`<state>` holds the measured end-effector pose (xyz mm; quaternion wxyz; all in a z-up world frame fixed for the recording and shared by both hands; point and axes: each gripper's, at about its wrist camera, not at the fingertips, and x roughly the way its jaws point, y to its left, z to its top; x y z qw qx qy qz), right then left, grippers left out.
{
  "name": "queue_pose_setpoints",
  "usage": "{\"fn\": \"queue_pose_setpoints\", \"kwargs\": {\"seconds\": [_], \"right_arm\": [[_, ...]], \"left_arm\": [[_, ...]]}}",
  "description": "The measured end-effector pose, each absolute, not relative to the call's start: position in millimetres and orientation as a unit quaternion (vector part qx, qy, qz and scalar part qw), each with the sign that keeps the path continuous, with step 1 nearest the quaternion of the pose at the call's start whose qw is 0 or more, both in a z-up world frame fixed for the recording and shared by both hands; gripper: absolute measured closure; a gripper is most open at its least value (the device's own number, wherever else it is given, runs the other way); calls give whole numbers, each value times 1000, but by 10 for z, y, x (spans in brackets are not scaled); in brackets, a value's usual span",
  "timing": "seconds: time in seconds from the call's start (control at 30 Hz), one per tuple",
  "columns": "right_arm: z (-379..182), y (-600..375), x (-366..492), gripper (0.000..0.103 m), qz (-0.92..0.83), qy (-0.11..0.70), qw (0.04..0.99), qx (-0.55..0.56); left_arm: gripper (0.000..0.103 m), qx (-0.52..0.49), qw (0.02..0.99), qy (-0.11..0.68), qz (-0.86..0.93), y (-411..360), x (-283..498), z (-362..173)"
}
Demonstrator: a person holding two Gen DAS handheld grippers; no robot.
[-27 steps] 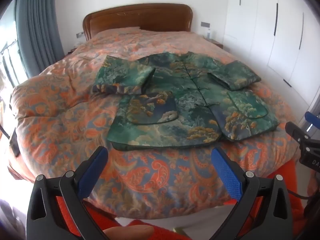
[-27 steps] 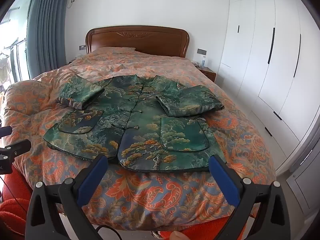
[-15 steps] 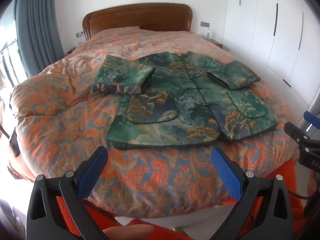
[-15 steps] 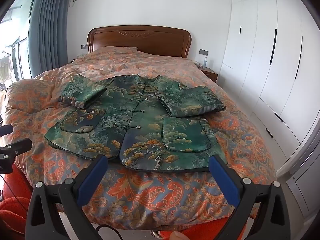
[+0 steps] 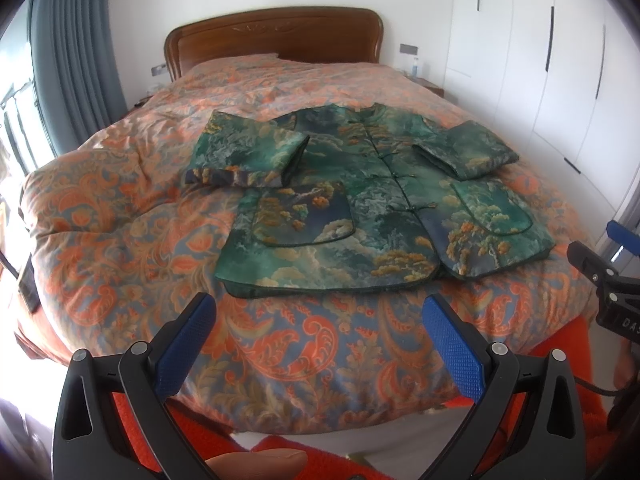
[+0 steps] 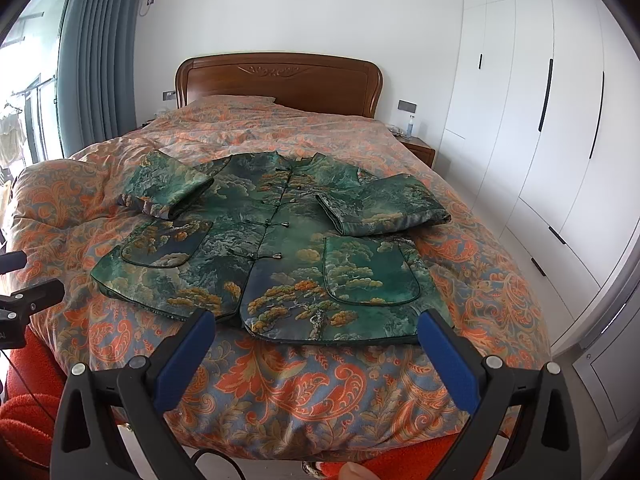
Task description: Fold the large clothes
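The jacket (image 6: 280, 264) served as the landmark. Its back lay against the quilt (image 5: 120, 240) and went unseen, and each folded-in sleeve (image 6: 380, 208) covered part of its chest. Right of the jacket in the left wrist view, the right gripper (image 5: 600, 276) was cut by the frame edge, only one black finger and a strip of blue pad showing. Left of the jacket in the right wrist view, the left gripper (image 6: 24, 292) was likewise cropped. Beyond the jacket, a small bottle (image 6: 411, 125) on the nightstand (image 6: 420, 152) was too tiny to identify, perhaps a spray. Below the jacket, a fingertip (image 5: 256, 464) was clipped at the bottom edge.
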<state>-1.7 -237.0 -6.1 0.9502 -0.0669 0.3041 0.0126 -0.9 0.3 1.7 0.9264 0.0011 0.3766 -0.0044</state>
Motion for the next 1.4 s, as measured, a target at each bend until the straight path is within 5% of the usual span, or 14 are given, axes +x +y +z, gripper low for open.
{"fn": "queue_pose_setpoints", "kwargs": {"seconds": [1.4], "right_arm": [[-73,-2316,-52,0,15,301,951,-75]], "left_arm": [[0,-3,925,380,-12,-48,-107,52]]}}
